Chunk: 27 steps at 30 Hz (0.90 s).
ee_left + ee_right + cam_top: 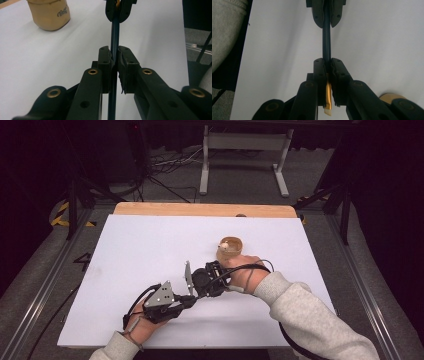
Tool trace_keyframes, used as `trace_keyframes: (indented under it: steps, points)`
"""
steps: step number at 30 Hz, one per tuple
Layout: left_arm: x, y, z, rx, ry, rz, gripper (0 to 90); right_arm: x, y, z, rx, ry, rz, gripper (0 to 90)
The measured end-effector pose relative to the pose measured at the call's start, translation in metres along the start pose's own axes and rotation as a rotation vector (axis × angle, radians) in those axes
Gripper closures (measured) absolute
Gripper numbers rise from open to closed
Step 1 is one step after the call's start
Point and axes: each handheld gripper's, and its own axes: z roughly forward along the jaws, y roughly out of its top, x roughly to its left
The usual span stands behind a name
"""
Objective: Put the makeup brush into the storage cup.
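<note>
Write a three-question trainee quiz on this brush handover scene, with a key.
1. True or false: both grippers clamp the same brush.
2. What stands on the white table beyond the right gripper? A) metal bowl B) tan cup C) glass jar
3. Which gripper holds the end with the gold ferrule?

Key: 1 true; the left gripper is shut on the dark handle too. 2 B. 3 right.

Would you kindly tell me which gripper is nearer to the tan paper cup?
Right. The right gripper sits just in front of the tan paper cup; the left gripper is farther toward the person's side.
</note>
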Motion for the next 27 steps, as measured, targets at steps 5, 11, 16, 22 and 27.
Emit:
trace_keyframes:
  steps: [5,11,16,22,27]
  points:
    - [-0.0008,-0.0006,0.0017,0.021,-0.001,0.011,81.4,-0.0007,0.0004,0.0011,0.0,0.003,-0.009,83.3]
    - [-0.003,-0.0002,0.0022,0.032,-0.011,0.024,82.9,0.0001,0.0008,0.0013,0.001,0.012,-0.013,83.3]
    - [-0.0036,-0.0004,0.0036,0.05,-0.014,0.028,83.2,0.0005,0.0011,0.0026,0.0,0.016,-0.015,83.3]
    - [-0.0037,-0.0009,0.0047,0.062,-0.015,0.033,83.7,0.0006,0.0016,0.0029,-0.001,0.02,-0.016,83.4]
    - [-0.0038,-0.0008,0.0053,0.075,-0.012,0.041,83.8,0.0004,0.0019,0.0034,-0.002,0.021,-0.016,83.5]
